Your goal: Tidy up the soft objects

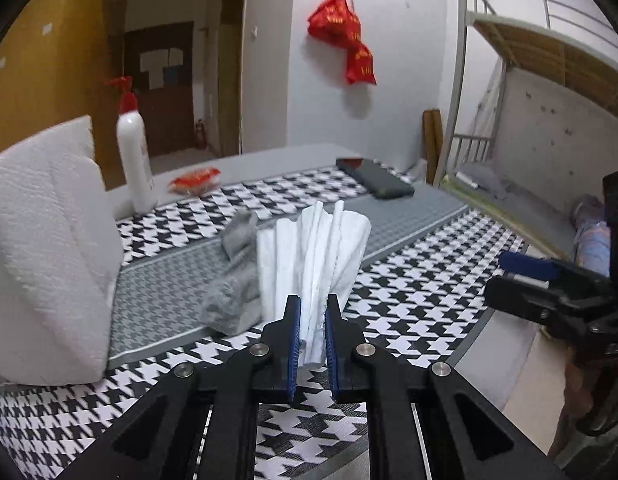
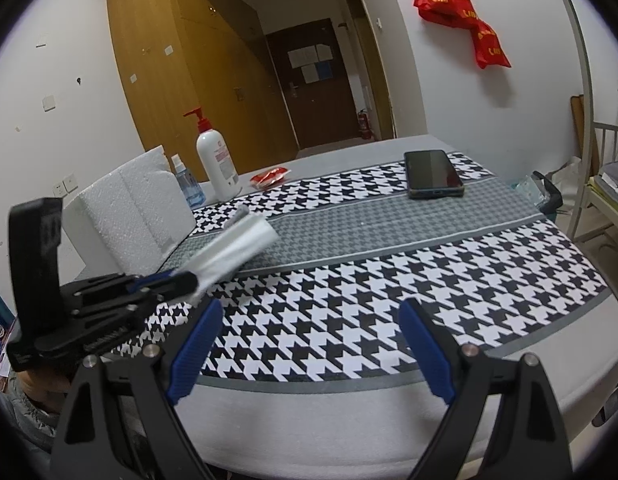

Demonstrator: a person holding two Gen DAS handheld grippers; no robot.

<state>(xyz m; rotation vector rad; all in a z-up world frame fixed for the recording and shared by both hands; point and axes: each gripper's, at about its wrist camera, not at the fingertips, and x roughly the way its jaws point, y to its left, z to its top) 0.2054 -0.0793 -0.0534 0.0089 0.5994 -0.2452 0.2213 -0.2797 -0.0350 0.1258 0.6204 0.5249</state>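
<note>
White folded cloth [image 1: 313, 256] pinched in left gripper [image 1: 312, 312], fanning forward above grey sock [image 1: 233, 280]

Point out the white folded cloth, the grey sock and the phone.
white folded cloth [image 1: 313, 256]: left wrist view, middle pleats.
grey sock [image 1: 233, 296]: left wrist view, crumpled body.
phone [image 2: 431, 172]: right wrist view, screen centre.

hidden: grey sock [image 1: 233, 276] partly behind white cloth [image 1: 313, 252] | blurred: red packet [image 1: 195, 179]
</note>
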